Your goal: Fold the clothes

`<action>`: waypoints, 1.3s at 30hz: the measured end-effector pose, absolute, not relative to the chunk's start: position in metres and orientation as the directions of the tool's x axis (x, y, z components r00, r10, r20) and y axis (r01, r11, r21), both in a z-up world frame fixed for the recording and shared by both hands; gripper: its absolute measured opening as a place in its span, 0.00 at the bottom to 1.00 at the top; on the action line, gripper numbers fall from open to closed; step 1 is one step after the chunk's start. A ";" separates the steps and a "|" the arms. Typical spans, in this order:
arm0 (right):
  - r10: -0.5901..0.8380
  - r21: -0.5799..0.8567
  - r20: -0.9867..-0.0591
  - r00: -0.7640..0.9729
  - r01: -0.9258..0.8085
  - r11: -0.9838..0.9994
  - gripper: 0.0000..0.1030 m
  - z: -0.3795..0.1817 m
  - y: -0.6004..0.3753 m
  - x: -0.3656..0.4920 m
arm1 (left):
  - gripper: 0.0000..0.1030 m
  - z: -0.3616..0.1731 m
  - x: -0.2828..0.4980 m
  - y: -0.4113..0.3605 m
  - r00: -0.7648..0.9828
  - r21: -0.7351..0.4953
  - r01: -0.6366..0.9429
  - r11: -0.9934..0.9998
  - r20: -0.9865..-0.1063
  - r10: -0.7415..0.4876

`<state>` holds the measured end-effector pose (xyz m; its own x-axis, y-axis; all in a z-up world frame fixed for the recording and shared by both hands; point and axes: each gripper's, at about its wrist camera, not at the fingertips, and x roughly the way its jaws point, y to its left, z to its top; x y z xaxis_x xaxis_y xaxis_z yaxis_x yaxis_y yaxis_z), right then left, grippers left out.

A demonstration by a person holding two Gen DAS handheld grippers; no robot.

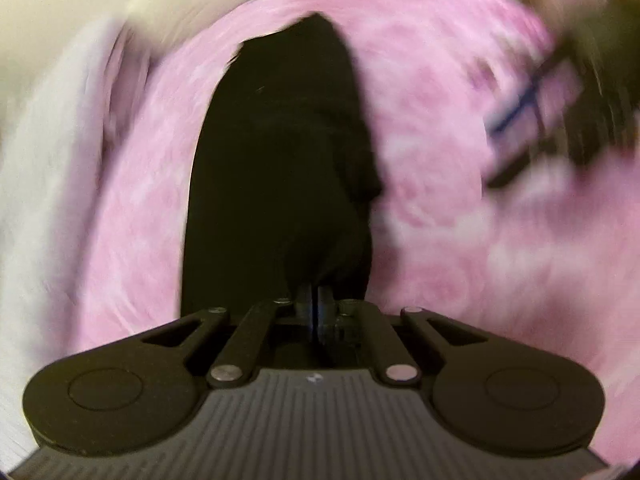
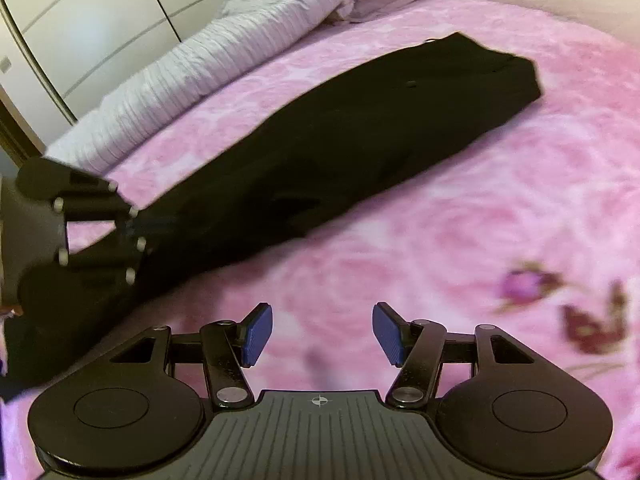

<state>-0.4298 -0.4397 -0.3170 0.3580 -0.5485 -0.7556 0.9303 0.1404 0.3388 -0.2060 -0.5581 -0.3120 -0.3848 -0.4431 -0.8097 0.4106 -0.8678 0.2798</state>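
Note:
A long black garment [image 2: 352, 144], folded lengthwise, lies across the pink bedspread [image 2: 460, 220]. My left gripper [image 1: 318, 300] is shut on the near end of the black garment [image 1: 280, 168], which stretches away from it in the blurred left wrist view. In the right wrist view the left gripper [image 2: 132, 228] holds that end at the far left. My right gripper [image 2: 320, 334] is open and empty, its blue pads [image 2: 258, 334] above bare bedspread, in front of the garment. It shows blurred in the left wrist view [image 1: 532, 120].
A white ribbed pillow or duvet roll [image 2: 192, 68] runs along the far side of the bed. White wardrobe doors [image 2: 80, 24] stand behind it. Butterfly and flower prints [image 2: 592, 320] mark the bedspread at right.

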 end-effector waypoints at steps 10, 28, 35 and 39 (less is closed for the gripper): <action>-0.659 0.331 -0.711 0.244 0.944 -0.007 0.78 -0.345 -0.485 -0.363 | 0.01 -0.289 -0.169 -0.617 -0.479 0.003 0.603 -0.798 -0.798 -0.365; -0.715 0.153 -0.698 0.023 0.981 -0.119 0.82 -0.351 -0.468 -0.390 | 0.01 -0.299 -0.162 -0.627 -0.528 -0.024 0.556 -0.831 -0.782 -0.331; -0.725 0.165 -0.682 0.099 0.986 -0.019 0.83 -0.347 -0.479 -0.346 | 0.01 -0.291 -0.159 -0.630 -0.547 -0.031 0.532 -0.846 -0.776 -0.315; -0.712 0.173 -0.701 0.052 0.980 -0.098 0.84 -0.367 -0.510 -0.340 | 0.01 -0.290 -0.159 -0.625 -0.563 -0.045 0.513 -0.857 -0.771 -0.297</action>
<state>-0.3395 -0.5097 -0.3669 0.0523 -0.7117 -0.7005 0.9801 -0.0979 0.1726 -0.1594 -0.6251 -0.2904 -0.5631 -0.2969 -0.7712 0.5130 -0.8572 -0.0446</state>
